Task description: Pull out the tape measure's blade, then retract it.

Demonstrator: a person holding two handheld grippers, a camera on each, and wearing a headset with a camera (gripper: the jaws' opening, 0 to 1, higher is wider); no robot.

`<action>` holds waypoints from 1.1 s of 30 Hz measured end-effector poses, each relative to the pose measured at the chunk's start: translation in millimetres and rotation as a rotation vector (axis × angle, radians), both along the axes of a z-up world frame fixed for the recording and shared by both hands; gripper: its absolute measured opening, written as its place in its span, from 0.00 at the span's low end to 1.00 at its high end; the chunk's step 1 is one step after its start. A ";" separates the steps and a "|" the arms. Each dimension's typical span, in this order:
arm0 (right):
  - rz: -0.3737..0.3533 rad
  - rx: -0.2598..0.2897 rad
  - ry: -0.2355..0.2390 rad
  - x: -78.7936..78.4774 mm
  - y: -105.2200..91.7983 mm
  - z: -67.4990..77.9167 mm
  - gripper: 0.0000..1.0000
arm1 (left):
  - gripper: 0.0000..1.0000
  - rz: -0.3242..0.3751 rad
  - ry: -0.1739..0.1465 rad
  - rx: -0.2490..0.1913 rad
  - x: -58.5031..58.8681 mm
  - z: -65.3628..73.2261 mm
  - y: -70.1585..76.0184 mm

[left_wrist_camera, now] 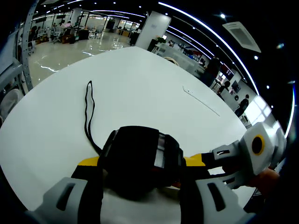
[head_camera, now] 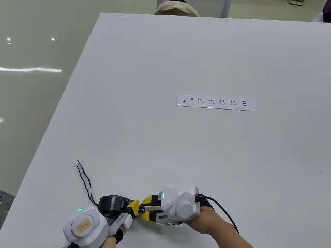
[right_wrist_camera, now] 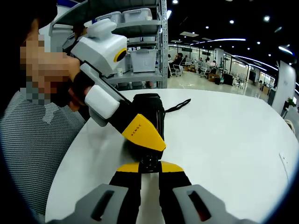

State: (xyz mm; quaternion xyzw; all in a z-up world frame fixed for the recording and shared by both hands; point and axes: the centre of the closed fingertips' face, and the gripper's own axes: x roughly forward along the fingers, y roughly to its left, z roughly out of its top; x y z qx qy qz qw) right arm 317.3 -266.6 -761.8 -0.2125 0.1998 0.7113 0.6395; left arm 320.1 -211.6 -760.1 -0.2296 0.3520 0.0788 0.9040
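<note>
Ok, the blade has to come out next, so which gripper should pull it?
Right, probably. The right gripper has its jaws close together at the front end of the tape measure, while the left gripper clamps its case.

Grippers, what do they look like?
The left gripper and right gripper are white-grey shells, each with a round yellow disc, and black fingers capped yellow. A black cable and a green light mark the right one.

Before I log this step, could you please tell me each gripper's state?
Left gripper: closed on the tape measure.
Right gripper: closed, apparently on the blade tip.
</note>
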 end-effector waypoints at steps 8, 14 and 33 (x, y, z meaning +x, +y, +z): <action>0.002 0.003 0.002 -0.2 4.0 -0.9 0.12 | 0.64 0.004 -0.003 -0.005 0.2 0.0 0.1; 0.004 0.005 0.001 -0.1 5.1 -0.1 0.12 | 0.64 0.009 -0.003 -0.012 0.0 0.7 0.3; 0.004 0.008 0.003 -0.6 4.2 -3.2 0.13 | 0.65 0.007 0.003 -0.003 0.1 -0.7 -1.9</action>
